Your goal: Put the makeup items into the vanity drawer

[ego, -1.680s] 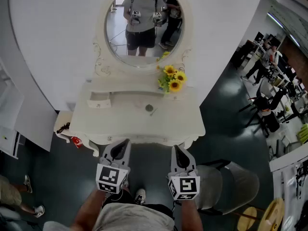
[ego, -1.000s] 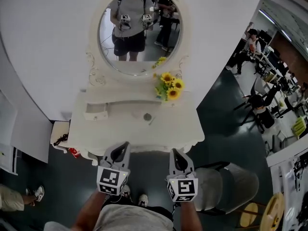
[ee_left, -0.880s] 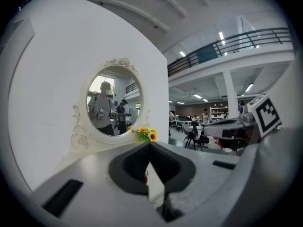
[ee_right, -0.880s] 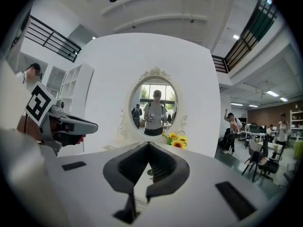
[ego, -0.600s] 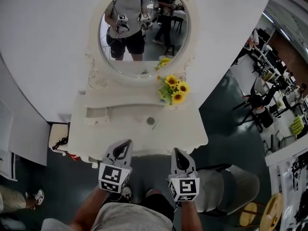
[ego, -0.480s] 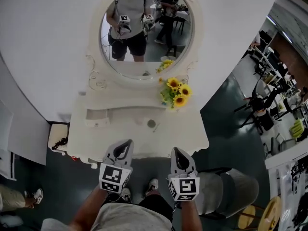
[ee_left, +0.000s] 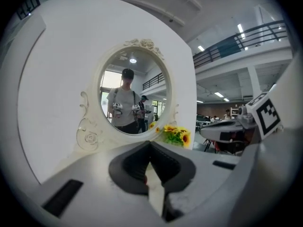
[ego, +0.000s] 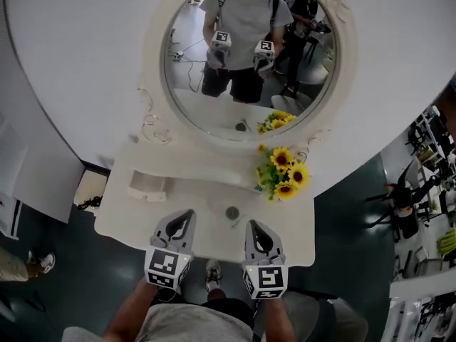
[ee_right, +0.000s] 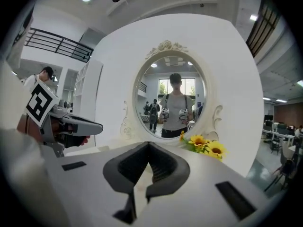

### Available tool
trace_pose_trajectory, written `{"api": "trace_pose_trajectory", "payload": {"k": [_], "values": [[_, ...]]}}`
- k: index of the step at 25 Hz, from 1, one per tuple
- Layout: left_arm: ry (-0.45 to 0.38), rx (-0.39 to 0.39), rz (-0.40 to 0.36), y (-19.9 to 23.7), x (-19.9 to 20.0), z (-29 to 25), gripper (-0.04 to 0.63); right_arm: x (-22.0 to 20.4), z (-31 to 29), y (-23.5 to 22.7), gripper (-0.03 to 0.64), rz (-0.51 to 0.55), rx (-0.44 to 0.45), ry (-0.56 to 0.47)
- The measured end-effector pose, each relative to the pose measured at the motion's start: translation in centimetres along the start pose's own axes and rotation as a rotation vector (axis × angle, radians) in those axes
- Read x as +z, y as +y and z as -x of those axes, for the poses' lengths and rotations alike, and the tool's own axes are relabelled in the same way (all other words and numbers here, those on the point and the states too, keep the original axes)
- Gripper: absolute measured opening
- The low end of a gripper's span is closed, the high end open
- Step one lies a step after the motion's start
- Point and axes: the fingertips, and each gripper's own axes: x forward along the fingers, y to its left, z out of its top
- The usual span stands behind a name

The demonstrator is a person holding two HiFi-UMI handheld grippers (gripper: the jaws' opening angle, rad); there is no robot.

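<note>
Person has stepped closer: L gripper (ego: pixel 185 214) & R gripper (ego: pixel 251 226), jaws closed & empty, now over table (ego: pixel 128 219) front edge, near round makeup item (ego: pixel 232 212); drawer (ego: pixel 147 187) back-left, pick not begun.

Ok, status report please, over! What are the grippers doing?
Both shut, empty: left gripper, right gripper, at front edge of vanity. Small round makeup item untouched on top; small drawer back-left. Nothing blocking.

No legible text, only square markers (ego: pixel 163 266) on left gripper (ego: pixel 187 214) and right gripper (ego: pixel 250 226)
</note>
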Motion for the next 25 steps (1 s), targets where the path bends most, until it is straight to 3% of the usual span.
{"api": "trace_pose_trajectory", "payload": {"k": [6,15,25], "values": [[0.059,0.125,0.055,2.7,-2.0,-3.3,-0.002,-2.3,-6.6,-0.4,0.008,-0.023,0.150,0.061],[0.169,0.276,0.133,5.7,-8.0,-4.7,-0.002,-8.3,-13.1,0.9,0.008,-0.049,0.300,0.179],[0.234,0.336,0.174,6.4,-13.5,-5.8,-0.002,-15.2,-16.6,2.9,0.008,-0.019,0.395,0.314]]}}
